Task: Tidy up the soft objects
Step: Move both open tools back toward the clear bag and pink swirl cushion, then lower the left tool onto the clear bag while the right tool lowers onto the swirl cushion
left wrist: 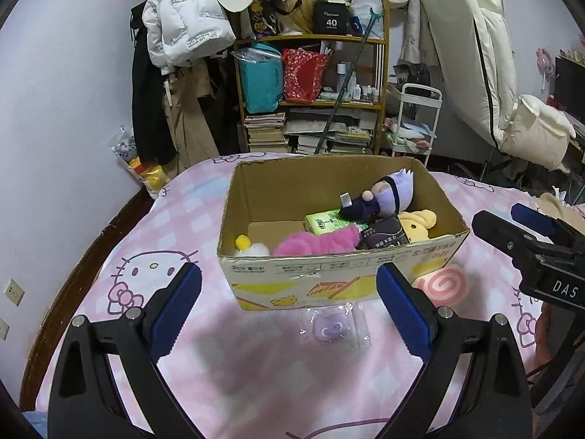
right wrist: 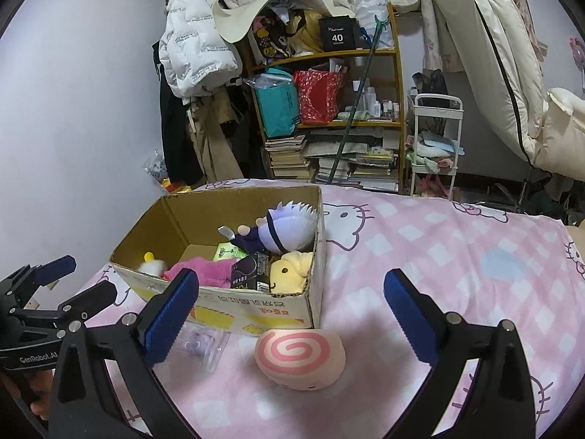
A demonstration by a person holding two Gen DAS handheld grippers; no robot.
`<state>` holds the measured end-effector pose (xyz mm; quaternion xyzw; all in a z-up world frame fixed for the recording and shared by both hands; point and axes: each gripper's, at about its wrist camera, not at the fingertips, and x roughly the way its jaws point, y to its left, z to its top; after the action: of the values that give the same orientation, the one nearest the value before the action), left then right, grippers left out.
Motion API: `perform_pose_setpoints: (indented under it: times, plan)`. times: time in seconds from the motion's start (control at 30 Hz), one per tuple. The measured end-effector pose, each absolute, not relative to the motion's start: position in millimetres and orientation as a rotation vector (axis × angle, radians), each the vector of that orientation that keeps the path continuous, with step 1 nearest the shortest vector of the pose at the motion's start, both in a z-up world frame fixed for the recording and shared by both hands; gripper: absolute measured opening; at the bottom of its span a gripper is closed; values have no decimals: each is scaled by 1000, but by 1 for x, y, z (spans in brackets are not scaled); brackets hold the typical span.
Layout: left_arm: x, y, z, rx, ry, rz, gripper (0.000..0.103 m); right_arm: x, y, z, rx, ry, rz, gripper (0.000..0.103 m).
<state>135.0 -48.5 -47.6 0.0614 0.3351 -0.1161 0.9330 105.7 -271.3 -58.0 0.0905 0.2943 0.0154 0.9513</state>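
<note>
Bedding in pink checks with white cartoon cats (right wrist: 457, 256) is covering the whole work surface, and an open brown cardboard box (left wrist: 340, 263) is sitting on it. Inside the box, a purple-haired plush doll in dark clothes (left wrist: 380, 194) is lying on a green tissue pack (left wrist: 325, 221), beside a yellow plush (left wrist: 420, 223), a pink fuzzy toy (left wrist: 314, 243) and a dark packet (left wrist: 384, 236).

A round pink-and-white spiral cushion (right wrist: 299, 358) is resting on the bedding just outside the box's near corner, and a small lilac item in a clear bag (left wrist: 331, 329) is lying in front of the box.

Both the left gripper (left wrist: 289, 311) and the right gripper (right wrist: 290, 314) are hanging wide apart, gripping nothing.

Behind the bed, a cluttered wooden shelf of books and bags (right wrist: 329, 117) is standing against a pale wall, with a white puffer jacket (right wrist: 197, 55) hanging alongside and a white trolley (right wrist: 435, 146) nearby.
</note>
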Motion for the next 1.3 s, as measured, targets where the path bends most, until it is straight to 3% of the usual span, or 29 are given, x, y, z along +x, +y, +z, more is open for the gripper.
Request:
perform_pose_setpoints:
  times: [0.6,1.3]
  plan:
    - [159,-62,-78,121,750,-268,95,124,-264,-81,191,680,67,103]
    - [183,-89,-144,170,928,-347,95,150,-268,-125,220,904,60,103]
